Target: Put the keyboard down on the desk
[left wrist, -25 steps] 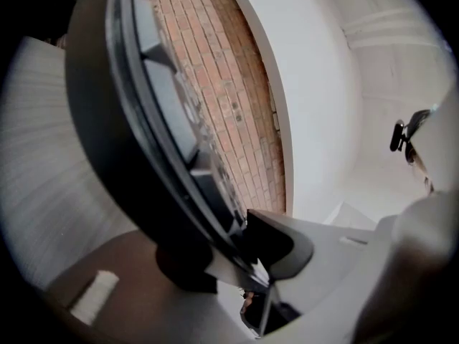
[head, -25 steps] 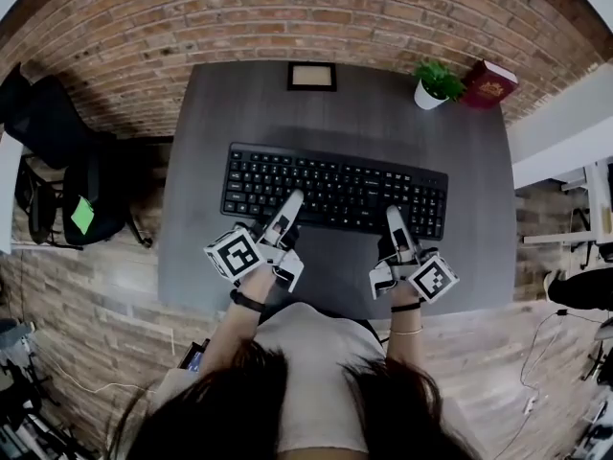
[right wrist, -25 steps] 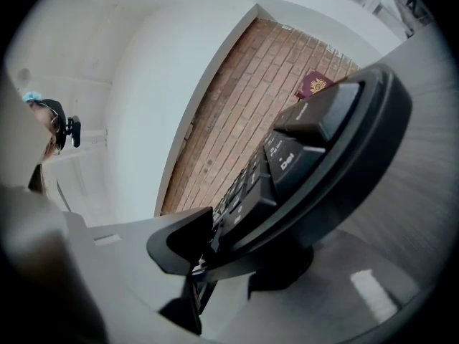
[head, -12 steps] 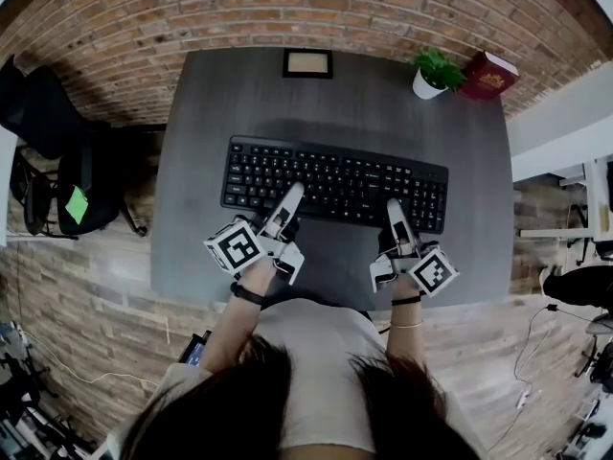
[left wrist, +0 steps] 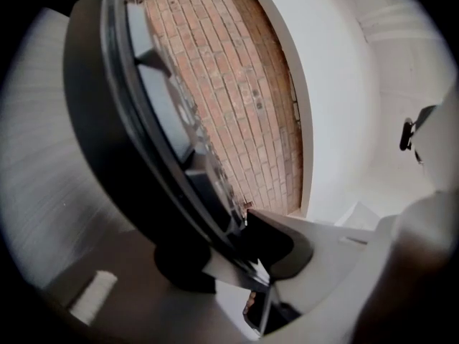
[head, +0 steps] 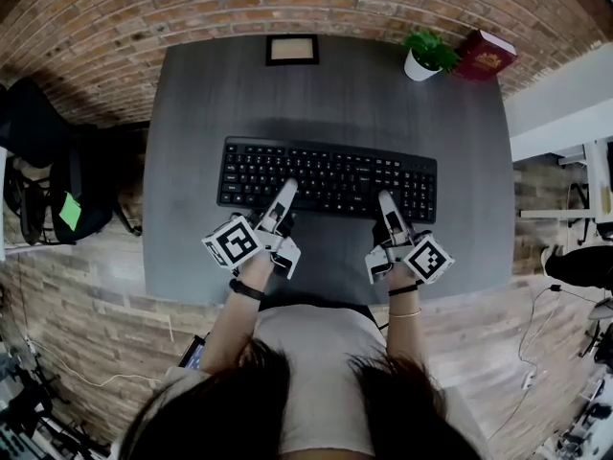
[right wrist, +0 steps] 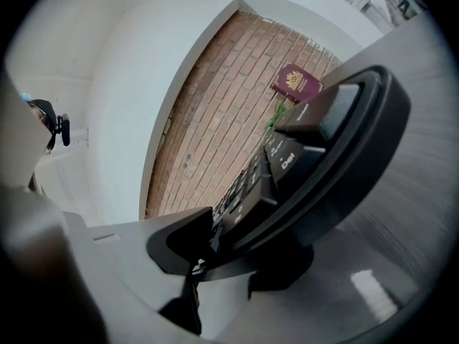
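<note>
Over the middle of the desk [head: 192, 113], I am holding the keyboard [head: 326, 180] low, so I am judging the put-down nearly done, though I am not seeing contact. Next I am expecting to settle it flat, then release both sides together. The left gripper [head: 285, 192] is clamping the keyboard's near edge, jaws partly apart above and beneath; the right gripper [head: 386, 204] is gripping likewise.

Black keyboard [head: 326, 178] — grey desk [head: 211, 94].
</note>
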`<state>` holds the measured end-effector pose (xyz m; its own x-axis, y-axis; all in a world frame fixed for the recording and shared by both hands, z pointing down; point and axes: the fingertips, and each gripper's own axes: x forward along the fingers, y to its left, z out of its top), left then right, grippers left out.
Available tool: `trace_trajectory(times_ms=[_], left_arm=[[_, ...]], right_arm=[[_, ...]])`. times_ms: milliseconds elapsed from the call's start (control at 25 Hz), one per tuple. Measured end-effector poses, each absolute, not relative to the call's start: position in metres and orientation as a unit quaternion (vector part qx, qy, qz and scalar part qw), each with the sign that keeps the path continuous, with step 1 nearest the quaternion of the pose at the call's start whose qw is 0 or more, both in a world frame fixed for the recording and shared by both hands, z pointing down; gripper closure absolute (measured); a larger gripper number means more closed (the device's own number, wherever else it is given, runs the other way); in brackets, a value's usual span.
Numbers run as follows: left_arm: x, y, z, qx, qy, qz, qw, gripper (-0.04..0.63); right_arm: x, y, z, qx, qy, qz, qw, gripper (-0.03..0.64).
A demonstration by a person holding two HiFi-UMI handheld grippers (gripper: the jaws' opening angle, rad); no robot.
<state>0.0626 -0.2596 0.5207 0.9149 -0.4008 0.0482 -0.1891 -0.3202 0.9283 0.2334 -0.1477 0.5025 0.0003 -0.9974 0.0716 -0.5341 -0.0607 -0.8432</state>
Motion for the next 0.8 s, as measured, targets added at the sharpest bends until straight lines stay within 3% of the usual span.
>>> trace_trajectory(times_ms=[800], left_arm=[[0.074,-0.275,0.615,0.761,-0.237,-0.034,0.603,0.437]], right_arm=[[0.251,-0.165,0.603,-0.634,0.548,-0.457,0.298,0.476]])
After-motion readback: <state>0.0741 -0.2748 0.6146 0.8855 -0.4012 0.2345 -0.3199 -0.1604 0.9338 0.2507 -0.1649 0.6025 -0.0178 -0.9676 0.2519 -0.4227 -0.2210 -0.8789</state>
